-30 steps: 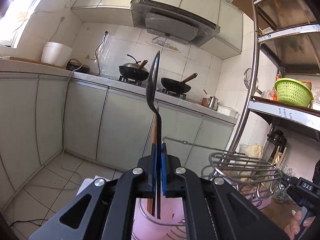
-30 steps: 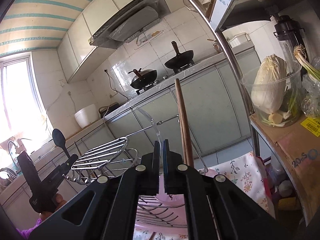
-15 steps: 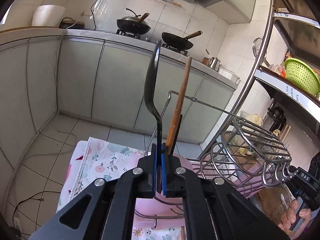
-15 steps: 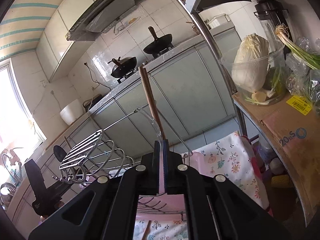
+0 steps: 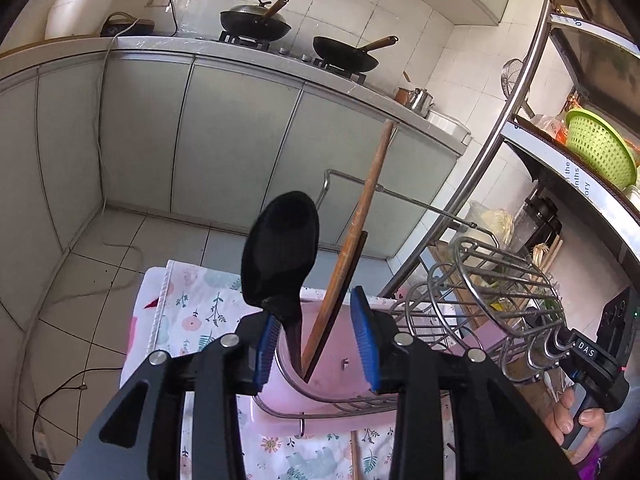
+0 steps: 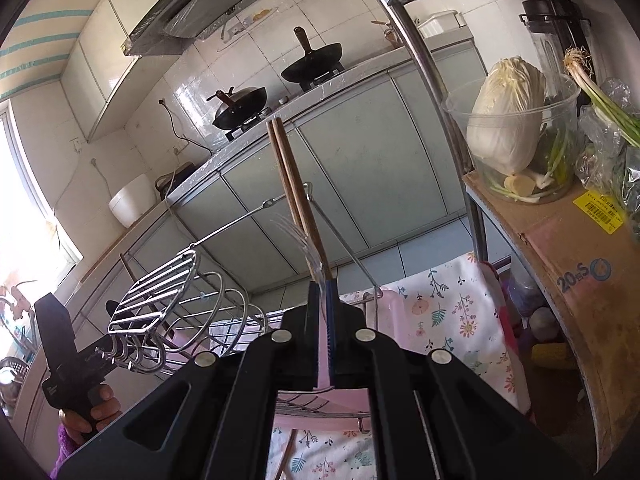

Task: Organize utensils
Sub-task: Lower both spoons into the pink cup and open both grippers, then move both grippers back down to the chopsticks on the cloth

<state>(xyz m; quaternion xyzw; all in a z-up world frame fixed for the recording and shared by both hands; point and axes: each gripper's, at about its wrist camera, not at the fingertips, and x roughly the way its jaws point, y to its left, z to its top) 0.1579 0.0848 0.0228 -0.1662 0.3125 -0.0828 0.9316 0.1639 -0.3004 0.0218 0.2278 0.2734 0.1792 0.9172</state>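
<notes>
In the left wrist view my left gripper (image 5: 316, 340) is open. A black spoon (image 5: 280, 256) stands between its fingers in the pink holder (image 5: 332, 364), leaning on the left pad, bowl up. Wooden chopsticks (image 5: 360, 224) stand in the same holder. In the right wrist view my right gripper (image 6: 323, 320) is shut on a clear plastic utensil (image 6: 304, 244), thin and curved, in front of the chopsticks (image 6: 294, 184). The left gripper's body (image 6: 60, 356) shows at the far left there.
A wire dish rack (image 5: 492, 292) sits on a pink tray over a floral cloth (image 5: 192, 312). A steel shelf post (image 5: 500, 148) rises at the right, with a green basket (image 5: 600, 152). A cabbage tub (image 6: 512, 132) sits on a cardboard box (image 6: 568, 264).
My left gripper has opened and let go of the black spoon, which now stands in the holder with its bowl turned face-on. The right gripper has tilted down, staying shut.
</notes>
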